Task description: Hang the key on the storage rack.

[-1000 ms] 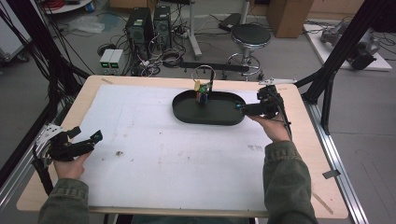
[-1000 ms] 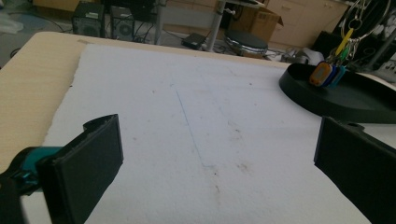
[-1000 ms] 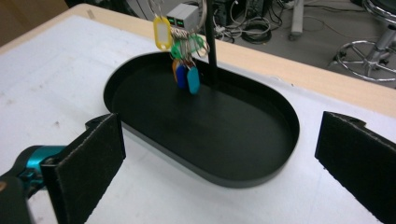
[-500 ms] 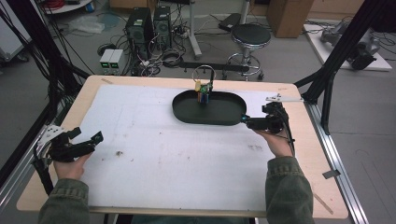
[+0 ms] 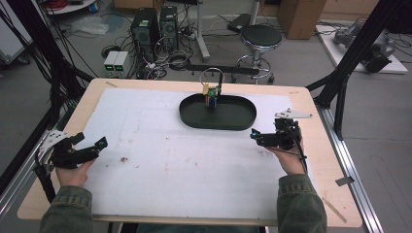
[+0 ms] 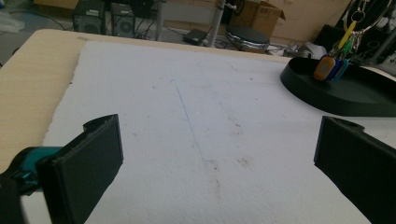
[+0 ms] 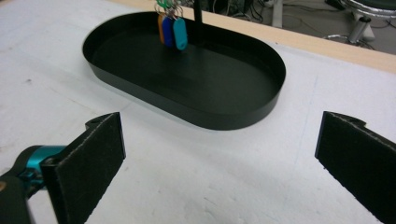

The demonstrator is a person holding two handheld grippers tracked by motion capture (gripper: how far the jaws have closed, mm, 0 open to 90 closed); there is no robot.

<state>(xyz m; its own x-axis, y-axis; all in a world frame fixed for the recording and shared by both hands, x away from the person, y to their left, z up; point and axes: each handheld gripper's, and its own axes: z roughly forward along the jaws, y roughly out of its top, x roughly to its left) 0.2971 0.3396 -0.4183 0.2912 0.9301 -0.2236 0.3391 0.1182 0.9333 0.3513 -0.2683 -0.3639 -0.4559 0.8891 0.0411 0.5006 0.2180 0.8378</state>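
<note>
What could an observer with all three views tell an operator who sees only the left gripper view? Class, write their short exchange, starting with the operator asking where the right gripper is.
Operator: Where is the right gripper?
Observer: The right gripper is held off the near right end of the tray, apart from it.
Operator: Are its jaws open?
Observer: Yes, wide apart, with nothing between them.
Operator: Where does my gripper sit on the table?
Observer: The left gripper is near the left edge of the table, far from the tray.
</note>
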